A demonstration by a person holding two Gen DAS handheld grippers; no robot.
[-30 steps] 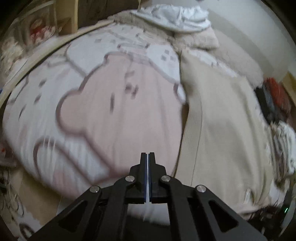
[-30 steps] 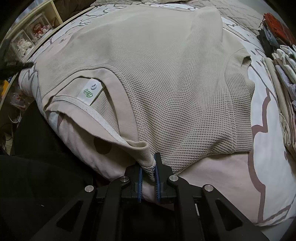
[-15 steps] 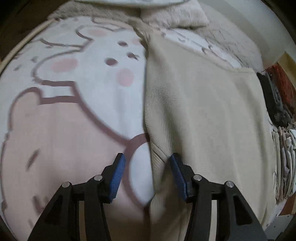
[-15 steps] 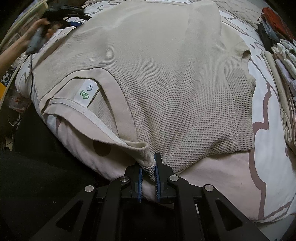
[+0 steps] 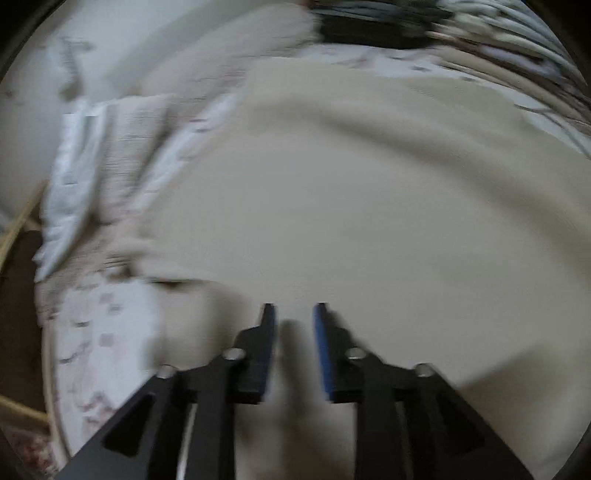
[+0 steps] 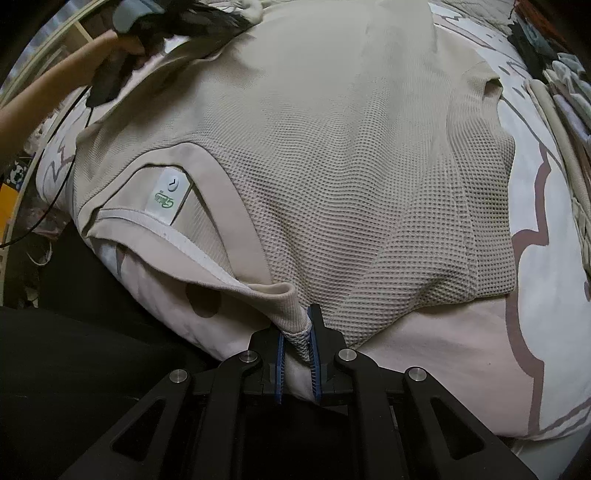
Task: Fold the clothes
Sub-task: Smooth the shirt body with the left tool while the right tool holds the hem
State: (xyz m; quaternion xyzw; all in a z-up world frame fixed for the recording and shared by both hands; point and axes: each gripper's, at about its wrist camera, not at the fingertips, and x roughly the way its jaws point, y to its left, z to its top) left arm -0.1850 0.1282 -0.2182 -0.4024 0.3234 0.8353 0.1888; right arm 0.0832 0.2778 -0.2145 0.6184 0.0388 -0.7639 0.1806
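Observation:
A beige waffle-knit shirt [image 6: 351, 147] lies spread on the bed, its white neck label [image 6: 166, 194] showing. My right gripper [image 6: 297, 325] is shut on the shirt's near edge by the neckline, with fabric bunched between the blue pads. The left wrist view is blurred by motion. In it my left gripper [image 5: 293, 314] hovers low over the shirt [image 5: 351, 206], its jaws apart and closing, with beige cloth in the gap but not clearly pinched. In the right wrist view a hand holds the left gripper [image 6: 192, 24] at the shirt's far left corner.
The bedspread [image 6: 535, 295] is white and pink with a brown-outlined cartoon print. Several folded clothes [image 6: 569, 92] are stacked along the right edge. A forearm [image 6: 48, 88] and a dark cable [image 6: 62, 177] cross the left side. A white quilt [image 5: 70, 184] lies beyond the shirt.
My left gripper swept from the bare bedspread onto the shirt, rolling as it went. Its jaws went from shut to wide, then narrowed. The right gripper kept its hold and barely moved.

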